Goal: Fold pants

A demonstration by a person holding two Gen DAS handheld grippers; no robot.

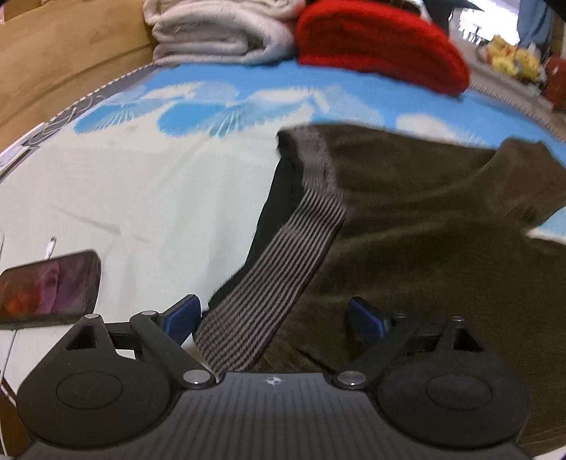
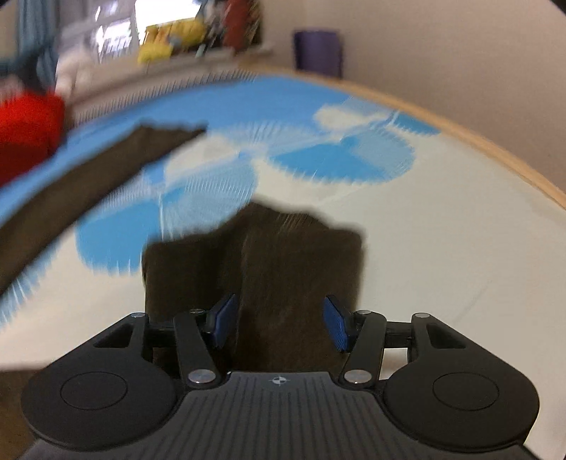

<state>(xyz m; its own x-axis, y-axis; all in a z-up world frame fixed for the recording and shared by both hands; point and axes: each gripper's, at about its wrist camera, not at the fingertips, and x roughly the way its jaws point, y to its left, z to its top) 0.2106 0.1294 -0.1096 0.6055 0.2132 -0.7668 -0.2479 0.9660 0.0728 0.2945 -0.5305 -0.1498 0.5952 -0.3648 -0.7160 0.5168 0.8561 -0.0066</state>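
Observation:
Dark brown pants (image 1: 424,219) lie on a bed sheet with a blue and white pattern (image 1: 141,184). Their striped grey waistband (image 1: 283,269) runs down between the fingers of my left gripper (image 1: 276,315), whose jaws stand wide apart around it. In the right wrist view, a pant leg end (image 2: 279,254) lies between the blue pads of my right gripper (image 2: 279,325), also open and not clamped on the cloth. The other leg (image 2: 106,162) stretches away to the upper left.
A phone (image 1: 49,283) with a lit screen and a white cable lie at the left. Folded grey (image 1: 219,32) and red (image 1: 382,46) clothes are stacked at the far edge. A wooden bed frame (image 2: 495,152) borders the right side.

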